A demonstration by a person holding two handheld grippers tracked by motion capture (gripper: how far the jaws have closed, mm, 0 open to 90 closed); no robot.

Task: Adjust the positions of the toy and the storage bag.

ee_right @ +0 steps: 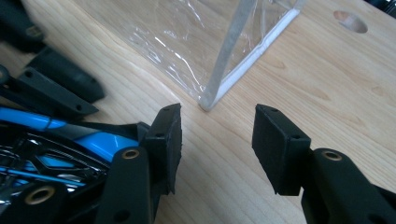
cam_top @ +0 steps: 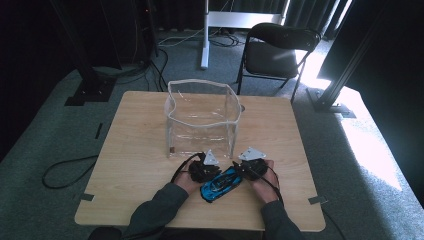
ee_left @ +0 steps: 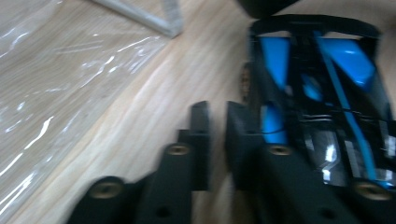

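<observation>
The blue toy car is lying on the counter between both grippers. The left gripper is sitting nearly clenched beside it, seemingly gripping nothing; the right gripper is standing released. Next: grasping it, lifting toward the clear bin.

Wooden table: clear plastic box, blue toy car.

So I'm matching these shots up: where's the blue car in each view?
High view: car bottom centre, between both hands.
Left gripper view: car right side, beside the jaws.
Right gripper view: car lower left.
Shared landmark: the clear box.
</observation>
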